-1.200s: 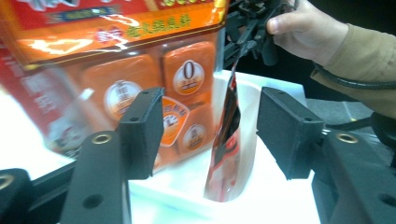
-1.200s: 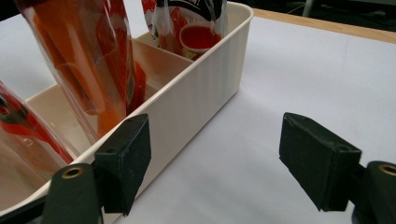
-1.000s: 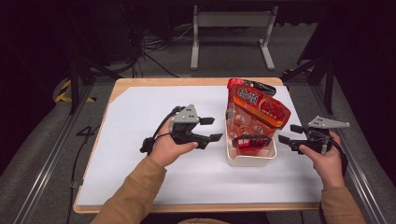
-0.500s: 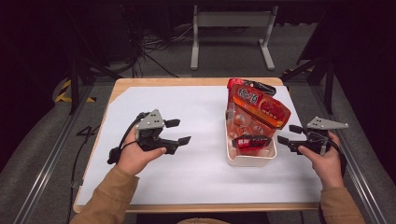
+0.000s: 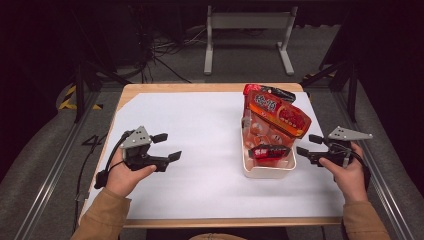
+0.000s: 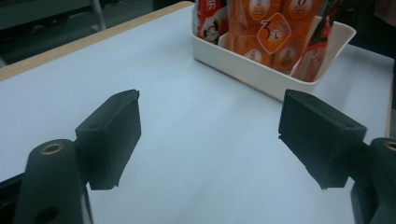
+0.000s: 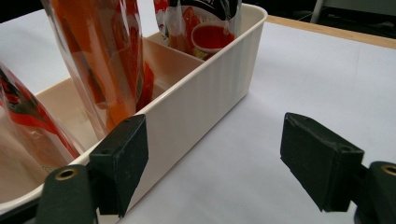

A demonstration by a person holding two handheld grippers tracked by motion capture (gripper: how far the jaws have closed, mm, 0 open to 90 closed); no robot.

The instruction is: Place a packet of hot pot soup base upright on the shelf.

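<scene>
1. Left gripper [image 5: 167, 146] low over the white table cover [image 5: 200, 150], out on its left part. Jaws wide, having just been opening; nothing between them, only bare sheet in the gap in the left gripper view.
2. Right gripper [image 5: 309, 144] at the right side of the cream bin [image 5: 269, 172], jaws spread wide, holding nothing. In the right gripper view one jaw sits against the rim at the bin's near corner; whether it touches, cannot tell. The other jaw hangs over bare sheet, clear of the wall.
3. The bin lies well apart from the left gripper, ahead of its jaws, and just beside the right gripper's tips.
4. Bin's long axis runs away from the person, from near edge toward the far edge of the table.
5. Snack packets [image 5: 275, 115] stand in the bin, red and orange, tops up; the largest leans toward the right gripper's side, overhanging the rim.
</scene>
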